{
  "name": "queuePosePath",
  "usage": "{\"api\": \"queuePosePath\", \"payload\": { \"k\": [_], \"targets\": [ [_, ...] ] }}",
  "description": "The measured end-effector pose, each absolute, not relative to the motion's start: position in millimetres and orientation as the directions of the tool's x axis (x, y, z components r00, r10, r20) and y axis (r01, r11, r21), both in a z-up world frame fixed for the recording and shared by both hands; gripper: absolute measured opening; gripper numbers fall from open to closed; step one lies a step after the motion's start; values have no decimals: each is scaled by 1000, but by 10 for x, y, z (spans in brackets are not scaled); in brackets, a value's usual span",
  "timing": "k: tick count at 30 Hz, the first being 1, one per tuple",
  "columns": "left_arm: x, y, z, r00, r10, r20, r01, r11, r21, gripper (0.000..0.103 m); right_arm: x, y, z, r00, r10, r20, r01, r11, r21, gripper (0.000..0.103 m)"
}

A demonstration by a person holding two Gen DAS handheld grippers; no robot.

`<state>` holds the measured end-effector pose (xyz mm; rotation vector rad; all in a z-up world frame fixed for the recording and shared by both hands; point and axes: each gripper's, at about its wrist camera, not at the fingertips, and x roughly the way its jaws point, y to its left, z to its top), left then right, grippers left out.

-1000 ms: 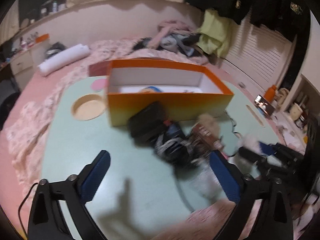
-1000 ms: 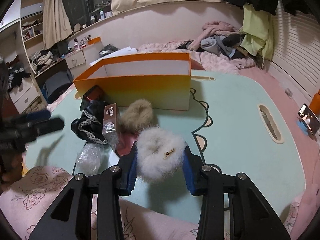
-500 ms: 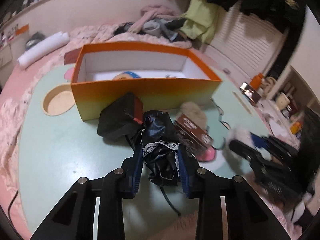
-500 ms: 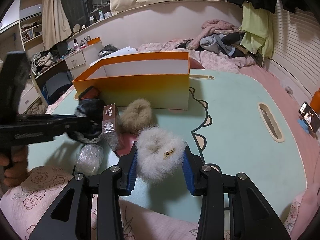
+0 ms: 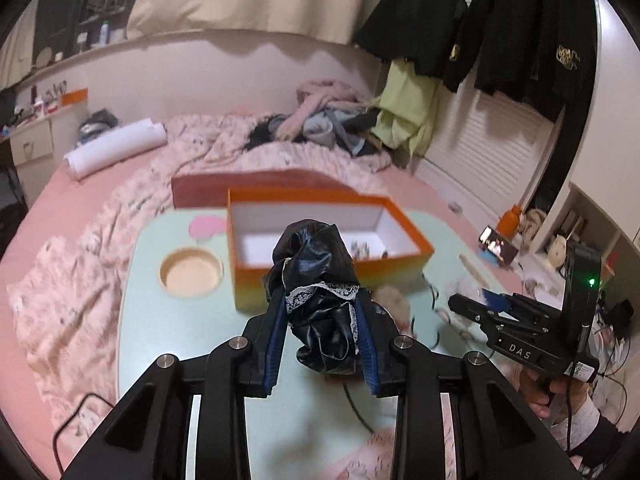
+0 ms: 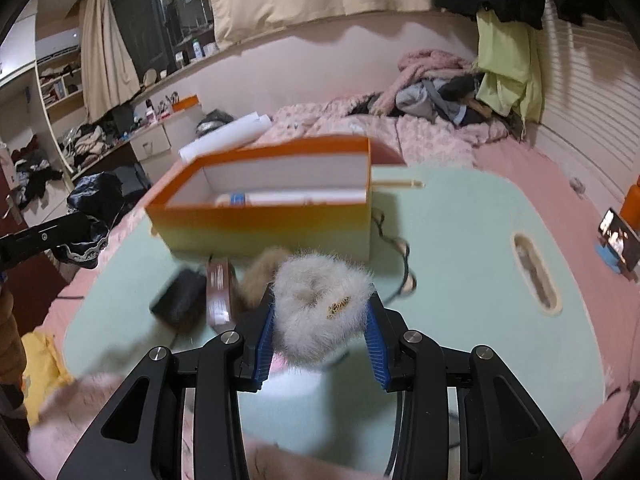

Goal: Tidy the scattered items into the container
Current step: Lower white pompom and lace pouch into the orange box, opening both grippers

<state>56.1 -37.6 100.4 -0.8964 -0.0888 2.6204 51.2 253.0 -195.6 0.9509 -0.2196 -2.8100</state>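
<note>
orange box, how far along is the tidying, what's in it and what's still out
Done: the orange box holds a few small items, including a white tube. In hand: the left tongs grip a black lace-trimmed cloth; the right tongs grip a white fur scrunchie, both off the table. Left: black pouch, brown packet, tan scrunchie.

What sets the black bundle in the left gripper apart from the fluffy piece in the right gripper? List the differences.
The black bundle is shiny, crumpled cloth with white lace trim; the fluffy piece is pale, soft fur with a small gold tag.
The black bundle stands tall above the left gripper; the fluffy piece sits low and wide across the right gripper.
Shared: each is clamped between blue pads, lifted off the green table, short of the orange box.
</note>
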Motion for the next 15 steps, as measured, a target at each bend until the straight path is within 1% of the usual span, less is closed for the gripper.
{"api": "queuePosePath", "payload": {
  "k": [5, 8, 13, 14, 15],
  "targets": [
    [185, -210, 1130, -732, 342, -589, -320, -936, -147, 31, 210, 2494, -1661, -807, -207, -554, 118, -974, 191, 41],
    [-162, -113, 1098, -711, 319, -626, -301, -943, -139, 31, -55, 2447, -1543, -805, -206, -557, 120, -975, 188, 41],
    [-533, -17, 964, -720, 216, -659, -243, -969, -53, 32, -469, 2396, -1518, -788, -189, -587, 103, -979, 177, 41],
    [-581, -7, 923, -721, 191, -666, -226, -974, -34, 35, -552, 2382, -1538, -780, -186, -597, 100, -980, 174, 41],
    [-630, -3, 877, -720, 156, -676, -201, -980, -13, 42, -619, 2369, -1566, -770, -190, -610, 102, -979, 176, 42]
  ]
}}
